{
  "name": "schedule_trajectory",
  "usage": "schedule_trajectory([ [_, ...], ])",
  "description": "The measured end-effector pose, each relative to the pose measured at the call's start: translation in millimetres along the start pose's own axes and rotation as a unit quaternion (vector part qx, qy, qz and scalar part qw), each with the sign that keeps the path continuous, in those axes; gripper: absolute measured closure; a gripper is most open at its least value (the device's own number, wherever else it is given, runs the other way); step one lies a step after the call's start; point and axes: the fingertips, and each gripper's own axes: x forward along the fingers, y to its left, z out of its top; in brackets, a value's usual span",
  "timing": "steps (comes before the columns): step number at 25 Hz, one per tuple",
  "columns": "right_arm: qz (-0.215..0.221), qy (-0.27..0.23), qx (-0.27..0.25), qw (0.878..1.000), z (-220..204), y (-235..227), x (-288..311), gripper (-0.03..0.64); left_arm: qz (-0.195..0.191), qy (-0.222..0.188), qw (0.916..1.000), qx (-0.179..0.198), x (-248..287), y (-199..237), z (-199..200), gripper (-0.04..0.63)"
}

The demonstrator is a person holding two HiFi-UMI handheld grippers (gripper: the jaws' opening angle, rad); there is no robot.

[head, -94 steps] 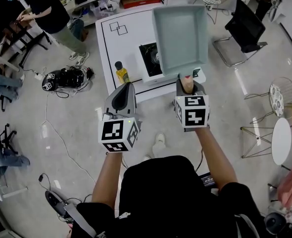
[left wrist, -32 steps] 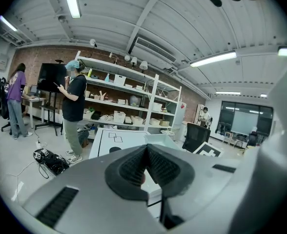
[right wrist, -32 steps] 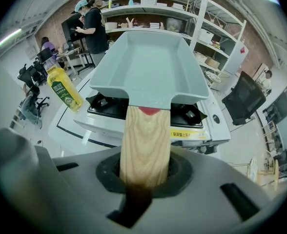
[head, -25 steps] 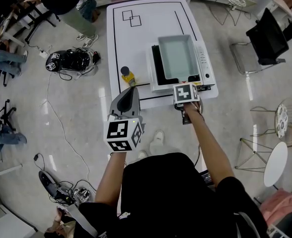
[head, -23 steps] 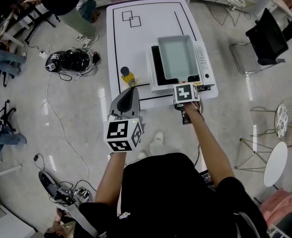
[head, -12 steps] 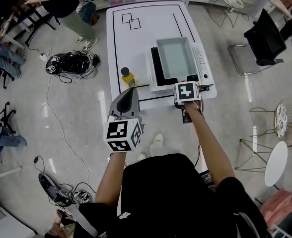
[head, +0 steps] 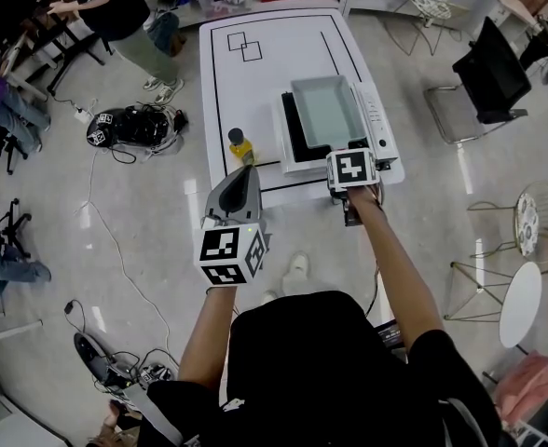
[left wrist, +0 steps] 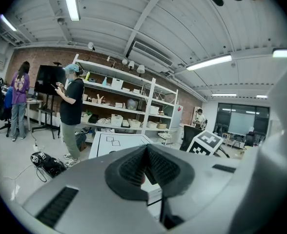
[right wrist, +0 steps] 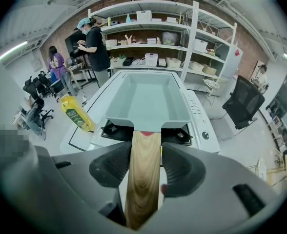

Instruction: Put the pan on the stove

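The pale grey rectangular pan rests on the white stove on the table; in the right gripper view the pan sits over the black burner. Its wooden handle runs back between the jaws of my right gripper, which have just been opening. A narrow gap shows at the right pad, so the handle lies loose between them. In the head view my right gripper is at the stove's near edge. My left gripper hangs shut and empty in front of the table, left of the stove.
A yellow oil bottle stands on the white table just left of the stove. Shelving, a black chair and people stand around the table. Cables and gear lie on the floor at the left.
The pan, held in the air a few seconds ago, now sits on the stove. The right gripper's cube has lifted slightly at the stove's near edge. The left gripper has stayed put.
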Motion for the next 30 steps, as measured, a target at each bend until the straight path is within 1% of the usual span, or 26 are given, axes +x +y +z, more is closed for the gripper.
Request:
schedule_trajectory([
  [2, 0.005, -0.01, 0.002, 1.0, 2.6, 2.4, -3.6, 0.445, -0.003, -0.001, 1.0, 0.002, -3.4, -1.2, 1.2, 0.586],
  [6, 0.002, -0.036, 0.003, 0.999, 9.6, 2.3, -17.9, 0.442, -0.01, -0.005, 0.9999, 0.005, -9.5, -3.3, 5.0, 0.586],
  [10, -0.01, -0.063, -0.001, 0.998, 10.2, 1.7, -35.0, 0.442, -0.02, -0.01, 0.9997, 0.006, -17.8, -8.6, 5.5, 0.586],
  [14, -0.03, -0.092, -0.013, 0.995, 13.0, 3.6, -61.7, 0.442, -0.034, -0.017, 0.9991, 0.018, -32.5, -16.5, 12.8, 0.586],
  [17, -0.035, -0.106, 0.004, 0.994, 7.7, 7.9, -82.9, 0.448, -0.045, -0.026, 0.9984, 0.025, -44.6, -22.1, 19.5, 0.586],
  [19, -0.038, -0.137, -0.003, 0.99, 14.9, 12.1, -102.0, 0.473, -0.048, -0.03, 0.998, 0.026, -52.6, -24.2, 21.1, 0.586],
  [21, -0.032, -0.166, -0.001, 0.986, 18.7, 19.7, -121.6, 0.533, -0.051, -0.034, 0.9977, 0.029, -62.6, -26.1, 22.1, 0.586],
  [23, -0.021, -0.192, 0.005, 0.981, 19.3, 29.2, -142.0, 0.573, -0.052, -0.038, 0.9973, 0.036, -73.8, -28.0, 23.3, 0.586],
  [26, -0.004, -0.235, 0.006, 0.972, 18.3, 45.3, -173.8, 0.599, -0.054, -0.044, 0.9964, 0.049, -91.4, -31.5, 22.8, 0.586],
  [28, 0.01, -0.258, 0.007, 0.966, 14.4, 56.2, -194.0, 0.605, -0.057, -0.047, 0.9963, 0.045, -103.7, -33.9, 22.0, 0.586],
  [30, 0.015, -0.282, 0.008, 0.959, 9.9, 64.2, -213.2, 0.612, -0.059, -0.051, 0.9961, 0.041, -116.1, -35.9, 22.2, 0.586],
])
